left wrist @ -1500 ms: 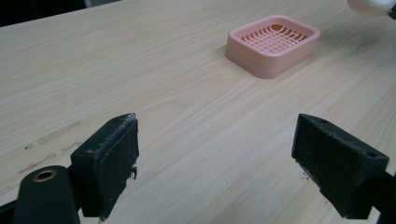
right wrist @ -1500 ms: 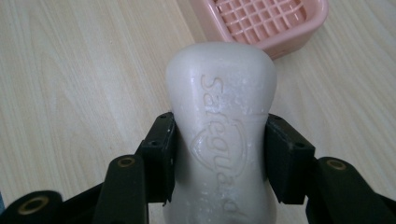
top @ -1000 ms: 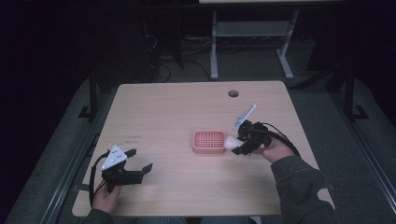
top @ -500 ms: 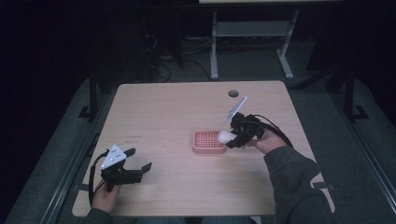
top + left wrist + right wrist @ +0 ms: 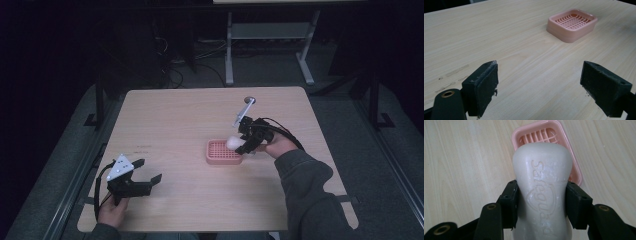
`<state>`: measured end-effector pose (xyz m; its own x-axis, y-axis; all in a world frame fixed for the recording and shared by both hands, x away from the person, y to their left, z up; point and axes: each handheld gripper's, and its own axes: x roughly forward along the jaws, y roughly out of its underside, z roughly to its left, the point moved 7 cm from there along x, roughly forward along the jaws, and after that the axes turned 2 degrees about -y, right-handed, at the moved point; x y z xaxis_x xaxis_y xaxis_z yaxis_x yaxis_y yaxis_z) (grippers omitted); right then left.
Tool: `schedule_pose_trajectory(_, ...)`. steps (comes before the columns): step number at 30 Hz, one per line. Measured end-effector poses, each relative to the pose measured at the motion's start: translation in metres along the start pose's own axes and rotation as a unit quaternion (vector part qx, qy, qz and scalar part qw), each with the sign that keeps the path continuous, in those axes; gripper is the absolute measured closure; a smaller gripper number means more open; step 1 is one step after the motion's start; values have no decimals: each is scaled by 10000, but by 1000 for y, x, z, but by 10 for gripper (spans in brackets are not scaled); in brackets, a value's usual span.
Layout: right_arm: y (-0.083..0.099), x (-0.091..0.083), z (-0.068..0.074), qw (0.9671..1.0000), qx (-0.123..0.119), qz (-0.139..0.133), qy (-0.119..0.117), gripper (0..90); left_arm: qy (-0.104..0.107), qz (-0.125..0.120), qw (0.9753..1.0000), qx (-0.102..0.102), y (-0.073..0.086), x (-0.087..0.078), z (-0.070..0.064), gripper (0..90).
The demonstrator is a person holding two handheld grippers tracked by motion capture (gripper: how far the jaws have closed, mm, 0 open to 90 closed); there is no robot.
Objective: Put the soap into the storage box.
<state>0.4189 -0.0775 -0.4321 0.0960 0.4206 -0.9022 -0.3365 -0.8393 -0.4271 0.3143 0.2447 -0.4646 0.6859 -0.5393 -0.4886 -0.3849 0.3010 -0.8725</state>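
A white bar of soap (image 5: 542, 185) with embossed lettering is clamped between the jaws of my right gripper (image 5: 541, 200). In the high view the soap (image 5: 233, 142) hangs just above the right end of a pink slotted soap dish (image 5: 220, 153), held by my right gripper (image 5: 245, 142). The dish (image 5: 537, 133) lies directly below the soap's far end. My left gripper (image 5: 147, 172) rests near the table's front left corner, open, with nothing between its pads (image 5: 482, 86). The dish (image 5: 572, 23) shows far ahead of it, with nothing in it.
The wooden table (image 5: 175, 120) has a round cable hole (image 5: 250, 100) near its far edge. A metal stand (image 5: 270, 35) is on the dark floor beyond the table. The person's right sleeve (image 5: 310, 195) crosses the table's front right part.
My right gripper has carried the soap up and toward the far side, from the dish's right end to just above it. The left gripper has stayed put.
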Motion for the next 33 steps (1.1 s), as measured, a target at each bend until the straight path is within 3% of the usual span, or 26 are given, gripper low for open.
schedule_pose_trajectory(4, -8, 1, -1, 10000, -7, -72, -33, 489, 50, 14, 10000, 11, 0, 2, -3, 144)
schedule_pose_trajectory(18, -35, 13, -5, 9997, -199, 92, -81, 489, 80, 43, 9999, 43, 0, 3, -3, 144)
schedule_pose_trajectory(33, -44, 35, -13, 9992, -253, 301, -96, 489, 88, 41, 10000, -18, 1, 4, -3, 144)
